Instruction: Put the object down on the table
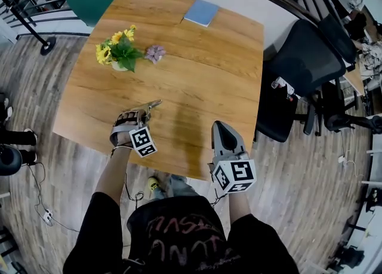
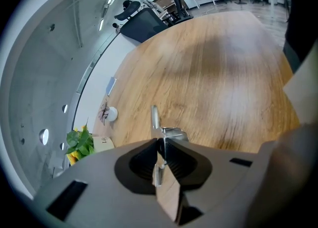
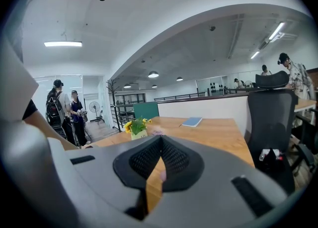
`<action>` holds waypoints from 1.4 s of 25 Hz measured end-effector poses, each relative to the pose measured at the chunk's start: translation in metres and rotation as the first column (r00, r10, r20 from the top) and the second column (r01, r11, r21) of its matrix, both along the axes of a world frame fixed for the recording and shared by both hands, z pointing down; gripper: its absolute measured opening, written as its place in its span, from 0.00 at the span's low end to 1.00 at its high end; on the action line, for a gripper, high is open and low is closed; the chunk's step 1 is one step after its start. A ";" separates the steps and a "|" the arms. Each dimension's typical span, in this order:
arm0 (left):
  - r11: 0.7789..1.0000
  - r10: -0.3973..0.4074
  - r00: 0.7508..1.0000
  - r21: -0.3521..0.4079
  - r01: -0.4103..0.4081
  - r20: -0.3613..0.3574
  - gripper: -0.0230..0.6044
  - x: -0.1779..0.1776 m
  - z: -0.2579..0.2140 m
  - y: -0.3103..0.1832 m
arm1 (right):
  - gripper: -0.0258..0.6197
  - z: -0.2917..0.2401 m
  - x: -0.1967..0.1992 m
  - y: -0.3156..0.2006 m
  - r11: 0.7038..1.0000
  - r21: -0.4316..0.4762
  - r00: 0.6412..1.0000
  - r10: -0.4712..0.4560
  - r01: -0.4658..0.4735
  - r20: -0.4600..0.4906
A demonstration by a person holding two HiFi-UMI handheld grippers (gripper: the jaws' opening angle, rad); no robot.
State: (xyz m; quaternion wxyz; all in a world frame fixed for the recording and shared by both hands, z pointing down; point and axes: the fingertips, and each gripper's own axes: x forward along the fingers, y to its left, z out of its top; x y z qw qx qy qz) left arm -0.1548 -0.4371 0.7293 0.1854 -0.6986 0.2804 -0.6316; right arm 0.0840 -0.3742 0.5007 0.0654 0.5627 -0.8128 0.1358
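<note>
Metal object (image 2: pixel 171 133), thin and shiny, sits nipped in the left gripper (image 2: pixel 160 141) (jaws of right gripper (image 3: pixel 160 140) meet, empty).

A wooden bench (image 1: pixel 209 82) stands on a grey plank floor (image 1: pixel 310 189), with a black office chair (image 1: pixel 301 64) just beside its right edge. A dark railing (image 1: pixel 27 22) runs at the far left. A ceiling strip light (image 3: pixel 62 43) glows between white walls.

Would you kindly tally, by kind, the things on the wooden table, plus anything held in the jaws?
Potted flowers: 2 (yellow sunflowers, purple flower)
Blue notebook: 1
Small metal tool, held in the jaws of the left gripper: 1
Total: 4
</note>
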 end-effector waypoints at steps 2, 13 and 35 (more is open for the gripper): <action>1.000 0.000 1.000 -0.001 0.000 -0.005 0.14 0.001 0.002 0.002 | 0.05 0.000 0.000 0.001 1.000 -0.003 1.000 0.003 -0.003 -0.002; 1.000 -0.005 1.000 -0.001 0.005 -0.022 0.16 0.002 0.003 0.008 | 0.05 -0.002 0.000 0.004 1.000 0.000 1.000 0.010 -0.010 -0.005; 0.997 -0.035 0.988 0.056 0.044 -0.150 0.27 0.008 -0.037 0.045 | 0.05 -0.014 -0.006 0.020 0.999 0.031 1.000 0.019 -0.020 0.008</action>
